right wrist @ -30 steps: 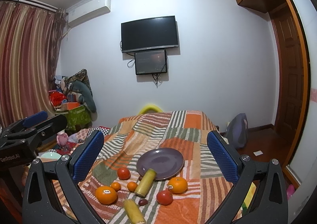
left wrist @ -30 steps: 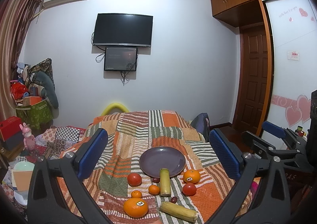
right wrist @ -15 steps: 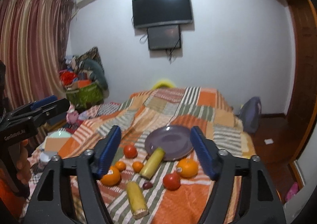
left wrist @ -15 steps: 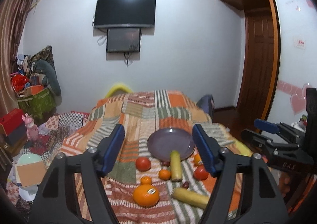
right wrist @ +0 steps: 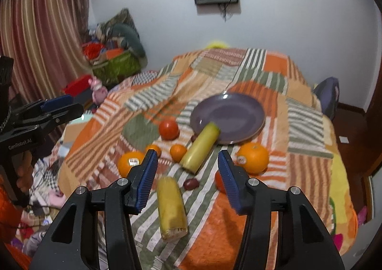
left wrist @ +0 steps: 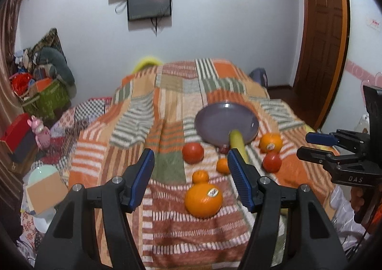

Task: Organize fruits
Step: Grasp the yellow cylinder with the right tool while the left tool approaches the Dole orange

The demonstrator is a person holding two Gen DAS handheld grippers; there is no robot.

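Observation:
A purple plate (left wrist: 222, 122) (right wrist: 238, 112) lies on a striped patchwork blanket (left wrist: 152, 131). In front of it lie a large stickered orange (left wrist: 203, 200), a second orange (right wrist: 254, 157), small tangerines (left wrist: 200, 177), two tomatoes (left wrist: 193, 152) (left wrist: 271, 161), dark dates (right wrist: 191, 183) and two corn cobs (right wrist: 200, 148) (right wrist: 171, 208), one leaning on the plate rim. My left gripper (left wrist: 191, 177) is open and empty, above the large orange. My right gripper (right wrist: 186, 177) is open and empty, above the near corn cob.
The right gripper shows at the right of the left wrist view (left wrist: 339, 157); the left gripper shows at the left of the right wrist view (right wrist: 38, 114). Boxes, a green basket (left wrist: 47, 98) and a pink toy (left wrist: 40, 130) crowd the floor left of the bed. A wooden door (left wrist: 320, 38) stands right.
Both grippers have moved forward and tilted down toward the fruit, which now looks larger and closer. Both sets of jaws have narrowed but remain open.

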